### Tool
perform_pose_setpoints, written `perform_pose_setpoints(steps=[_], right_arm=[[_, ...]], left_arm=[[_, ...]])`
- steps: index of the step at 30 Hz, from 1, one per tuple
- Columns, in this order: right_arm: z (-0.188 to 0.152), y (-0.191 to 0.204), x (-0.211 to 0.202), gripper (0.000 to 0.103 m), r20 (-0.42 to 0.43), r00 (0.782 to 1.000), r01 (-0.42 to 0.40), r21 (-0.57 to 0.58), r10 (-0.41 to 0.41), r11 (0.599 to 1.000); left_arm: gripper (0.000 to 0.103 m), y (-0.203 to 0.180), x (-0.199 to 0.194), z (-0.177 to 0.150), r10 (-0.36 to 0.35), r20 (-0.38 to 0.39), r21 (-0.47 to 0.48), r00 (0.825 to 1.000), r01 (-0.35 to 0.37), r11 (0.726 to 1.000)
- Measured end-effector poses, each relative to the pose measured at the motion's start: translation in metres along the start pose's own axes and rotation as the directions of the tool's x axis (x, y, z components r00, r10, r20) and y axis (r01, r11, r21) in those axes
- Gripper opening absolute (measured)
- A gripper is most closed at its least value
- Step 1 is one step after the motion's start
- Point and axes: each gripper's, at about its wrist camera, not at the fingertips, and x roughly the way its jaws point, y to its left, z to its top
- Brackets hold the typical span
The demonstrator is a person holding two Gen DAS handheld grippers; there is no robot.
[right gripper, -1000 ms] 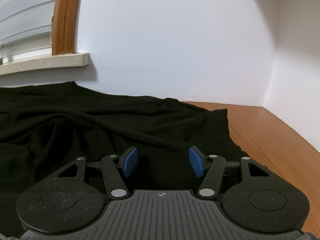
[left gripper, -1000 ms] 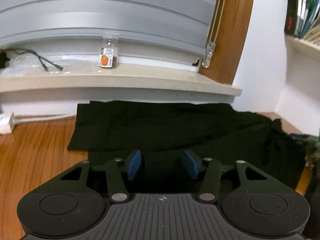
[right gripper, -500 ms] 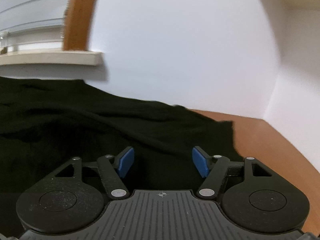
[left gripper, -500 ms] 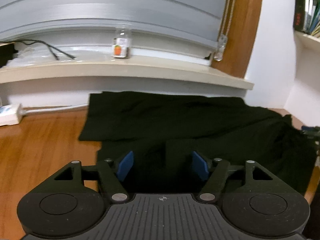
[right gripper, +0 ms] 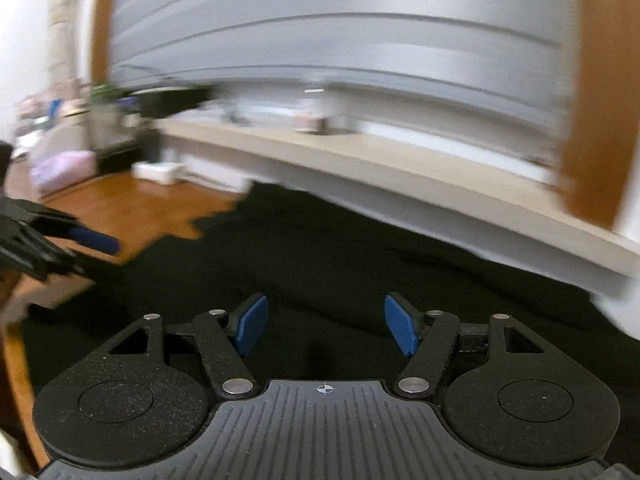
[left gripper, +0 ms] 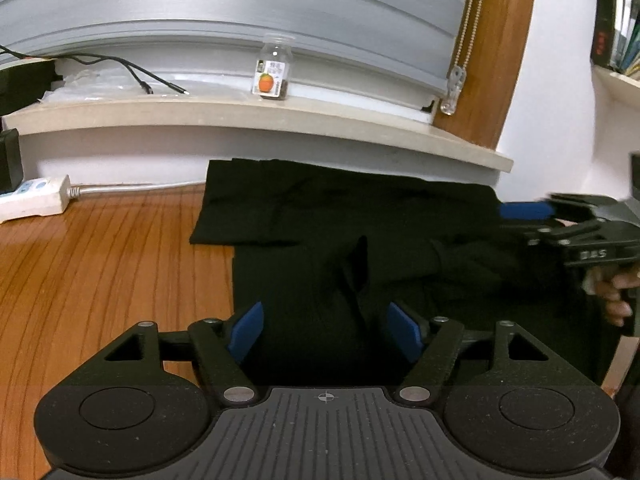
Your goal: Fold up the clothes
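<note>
Black garment (left gripper: 360, 232) spread flat on wooden counter (left gripper: 100, 264), far edge against the wall under the windowsill (left gripper: 240, 114). Left gripper (left gripper: 326, 332) low over the near part of the cloth, fingers spread wide, nothing between them. Right gripper (right gripper: 324, 326) also over the cloth, fingers wide apart and empty; right view motion-blurred. Small labelled jar (left gripper: 273, 76) upright on sill, power strip (left gripper: 32, 198) at counter's left.

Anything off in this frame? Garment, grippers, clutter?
Nothing damaged or spilled. The black garment lies rumpled on the wooden table, unfolded. Left gripper and right gripper are both open over it. The right wrist view is motion-blurred. A small jar stands upright on the sill.
</note>
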Motion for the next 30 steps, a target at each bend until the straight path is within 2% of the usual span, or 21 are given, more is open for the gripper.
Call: perform_pose_setpoints(steps=[5, 11, 12, 13, 16, 18, 23, 27, 30], right_arm=[[0.019, 0.038, 0.031, 0.065, -0.034, 0.990, -0.135, -0.010, 0.135, 0.991], [0.027, 0.055, 0.050, 0.063, -0.139, 0.980, -0.156, -0.066, 0.146, 0.986], [0.028, 0.054, 0.050, 0.050, -0.146, 0.977, -0.164, -0.063, 0.153, 0.984], [0.029, 0.052, 0.048, 0.028, -0.148, 0.976, -0.169, -0.059, 0.159, 0.984], [0.038, 0.044, 0.037, 0.016, -0.101, 0.981, -0.170, -0.020, 0.167, 0.985], [0.045, 0.040, 0.025, 0.012, -0.050, 0.984, -0.171, 0.007, 0.171, 0.985], [0.061, 0.046, -0.004, 0.010, 0.056, 0.984, -0.167, 0.012, 0.167, 0.986], [0.055, 0.063, -0.025, 0.010, 0.081, 0.980, -0.180, -0.006, 0.180, 0.984], [0.034, 0.080, -0.032, 0.010, 0.057, 0.976, -0.211, 0.010, 0.210, 0.977]], left_arm=[[0.074, -0.002, -0.007, -0.004, -0.031, 0.010, -0.004, 0.999, 0.031, 1.000], [0.074, -0.007, -0.001, -0.004, -0.048, -0.004, 0.026, 0.999, 0.048, 0.999], [0.074, -0.008, 0.001, -0.004, -0.049, -0.010, 0.033, 0.999, 0.049, 0.998], [0.074, -0.009, 0.005, -0.003, -0.051, -0.017, 0.040, 0.999, 0.052, 0.998], [0.074, -0.012, 0.015, 0.002, -0.056, -0.034, 0.059, 0.998, 0.058, 0.997], [0.074, -0.013, 0.022, 0.008, -0.052, -0.032, 0.063, 0.998, 0.054, 0.997], [0.072, -0.016, 0.039, 0.023, -0.041, -0.027, 0.075, 0.999, 0.043, 0.996], [0.070, -0.007, 0.031, 0.028, -0.021, 0.014, 0.015, 1.000, 0.021, 1.000], [0.070, 0.006, 0.016, 0.023, -0.011, 0.039, -0.045, 0.999, 0.013, 0.999]])
